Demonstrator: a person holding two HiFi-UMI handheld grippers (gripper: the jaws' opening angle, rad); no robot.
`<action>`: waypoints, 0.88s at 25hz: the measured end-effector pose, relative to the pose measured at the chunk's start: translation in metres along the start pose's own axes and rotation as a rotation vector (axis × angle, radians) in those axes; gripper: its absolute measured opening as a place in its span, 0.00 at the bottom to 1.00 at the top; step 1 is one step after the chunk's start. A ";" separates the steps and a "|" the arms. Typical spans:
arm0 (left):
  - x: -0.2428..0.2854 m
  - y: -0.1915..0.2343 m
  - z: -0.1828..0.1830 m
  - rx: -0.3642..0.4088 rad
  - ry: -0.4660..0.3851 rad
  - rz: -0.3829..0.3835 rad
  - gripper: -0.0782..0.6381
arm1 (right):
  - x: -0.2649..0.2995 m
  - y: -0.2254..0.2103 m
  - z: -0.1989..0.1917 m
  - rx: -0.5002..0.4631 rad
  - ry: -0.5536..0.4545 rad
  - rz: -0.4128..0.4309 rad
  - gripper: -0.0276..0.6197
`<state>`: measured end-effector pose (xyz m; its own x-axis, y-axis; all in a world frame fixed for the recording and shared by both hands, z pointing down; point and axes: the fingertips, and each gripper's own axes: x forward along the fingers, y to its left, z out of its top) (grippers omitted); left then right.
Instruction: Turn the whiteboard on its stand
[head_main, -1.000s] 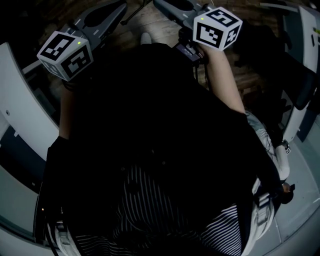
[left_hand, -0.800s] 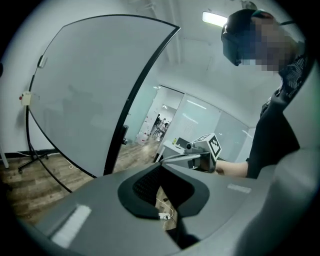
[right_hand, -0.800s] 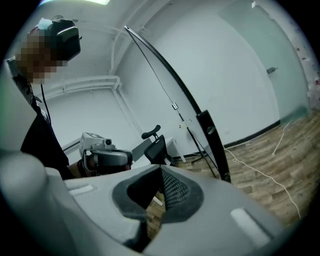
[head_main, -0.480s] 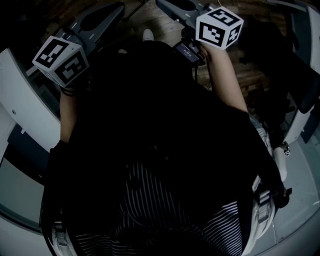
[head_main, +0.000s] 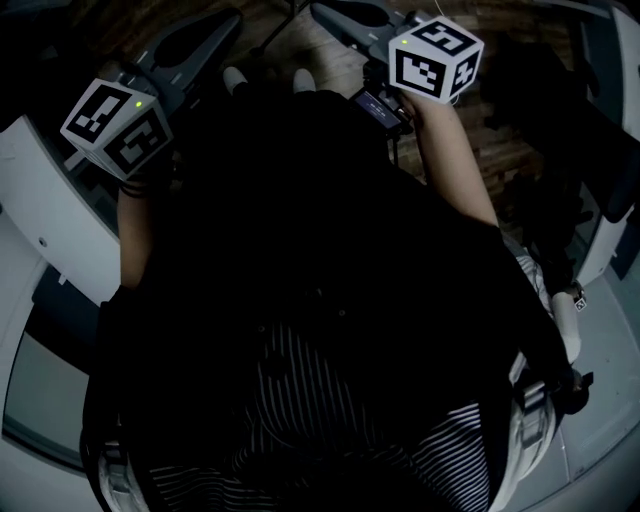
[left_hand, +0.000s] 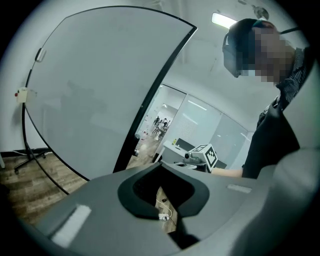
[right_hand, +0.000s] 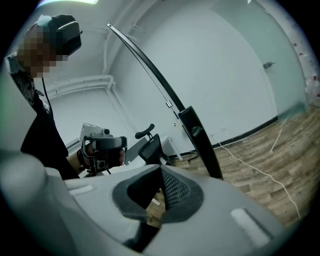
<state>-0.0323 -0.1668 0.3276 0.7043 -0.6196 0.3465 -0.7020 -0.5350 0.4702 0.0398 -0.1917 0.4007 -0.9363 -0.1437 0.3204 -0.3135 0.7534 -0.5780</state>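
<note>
Whiteboard (left_hand: 95, 85) stands upright on the wooden floor (left_hand: 30, 187), just ahead of the left gripper (left_hand: 161, 164); it looks large, stiff and smooth, probably light to pivot, so take it at the black frame edge (left_hand: 150, 105). The jaws of this one and of the right gripper (right_hand: 161, 169) are pressed together, empty

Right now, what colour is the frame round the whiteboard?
Black. The whiteboard frame shows best in the left gripper view.
</note>
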 end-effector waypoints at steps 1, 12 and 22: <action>0.002 0.010 0.005 0.007 0.000 -0.012 0.11 | 0.004 -0.006 0.004 0.003 -0.008 -0.018 0.04; 0.002 0.018 0.038 0.089 -0.006 -0.182 0.11 | -0.010 -0.003 0.056 -0.019 -0.172 -0.204 0.04; -0.005 0.053 0.056 0.071 0.015 -0.236 0.11 | -0.011 -0.017 0.101 -0.039 -0.314 -0.361 0.05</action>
<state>-0.0791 -0.2241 0.3047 0.8510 -0.4642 0.2457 -0.5228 -0.7034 0.4816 0.0399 -0.2676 0.3316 -0.7730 -0.5830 0.2502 -0.6270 0.6420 -0.4413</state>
